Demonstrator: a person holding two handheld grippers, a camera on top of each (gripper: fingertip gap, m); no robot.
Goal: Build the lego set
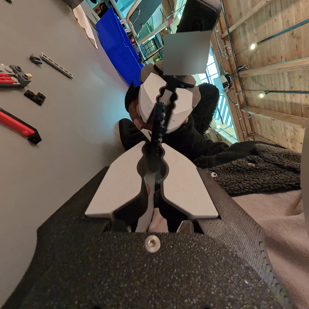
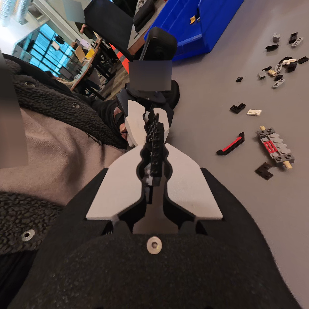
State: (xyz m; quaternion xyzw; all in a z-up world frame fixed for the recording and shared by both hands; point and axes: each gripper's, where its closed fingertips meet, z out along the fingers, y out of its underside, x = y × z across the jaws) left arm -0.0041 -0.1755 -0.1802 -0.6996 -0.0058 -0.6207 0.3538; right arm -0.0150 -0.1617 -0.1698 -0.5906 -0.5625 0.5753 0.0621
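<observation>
Your left gripper [image 1: 153, 147] is clenched on one end of a long black lego assembly [image 1: 158, 123], its fingers nearly closed with only the narrow black piece between the wavy inner edges. The assembly runs straight out from those tips into your right gripper [image 1: 164, 115], which faces the left one head-on and is likewise clamped on the far end. So the black assembly is held in the air between the two claws, off the grey table [image 1: 70, 117].

Taking that black assembly as the landmark, in the left wrist view everything loose lies to its left on the table: farthest left a grey-and-red chassis piece [image 1: 13, 76] and a red-and-black curved piece [image 1: 18, 125], then a small black plate [image 1: 35, 97], then a long grey strip [image 1: 56, 64]. A blue bin [image 1: 117, 45] stands beyond, just left of the assembly's far end.

In the right wrist view the assembly [image 2: 156, 150] shows its studded side, pinched between the right gripper [image 2: 153, 148] fingers, with the left gripper [image 2: 148, 123] gripping its far end. To the assembly's right on the table lie the red-and-black curved piece [image 2: 231, 144], a black corner plate [image 2: 237, 108], a white plate [image 2: 254, 112], and the grey-and-red chassis piece [image 2: 275, 147]. A scatter of small grey and black parts [image 2: 280, 66] sits farther right.
</observation>
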